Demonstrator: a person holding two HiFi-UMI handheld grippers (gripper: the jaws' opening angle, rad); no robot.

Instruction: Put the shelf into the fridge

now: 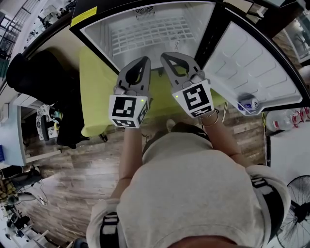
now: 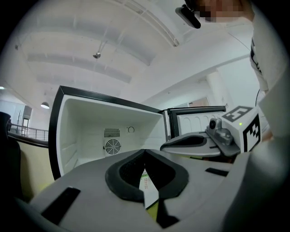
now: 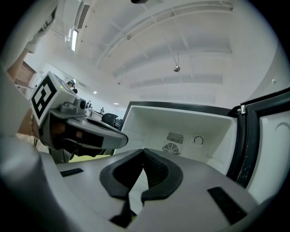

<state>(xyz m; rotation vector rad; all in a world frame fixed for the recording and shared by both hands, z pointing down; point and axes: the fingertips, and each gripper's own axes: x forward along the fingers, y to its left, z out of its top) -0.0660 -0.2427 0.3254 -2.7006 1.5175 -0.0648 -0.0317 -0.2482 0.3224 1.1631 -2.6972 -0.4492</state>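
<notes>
The small fridge [image 1: 145, 14] stands open on a yellow-green table [image 1: 97, 92], with its door [image 1: 252, 68] swung out to the right. A white wire shelf [image 1: 152, 31] shows inside the cavity in the head view. Both grippers hover side by side just in front of the opening. My left gripper [image 1: 147, 59] is shut with its tips touching and nothing between them. The right gripper [image 1: 163, 54] is also shut and empty. In the left gripper view the jaws [image 2: 144, 152] point at the white interior and its back fan [image 2: 112, 146]. The right gripper view [image 3: 143, 150] faces the same cavity.
A small container [image 1: 249, 103] sits in the door's lower pocket. A black chair [image 1: 38, 72] stands left of the table. Bottles [image 1: 286, 121] rest on a white surface at the right, and a floor fan [image 1: 295, 213] is at the lower right. The floor is wood.
</notes>
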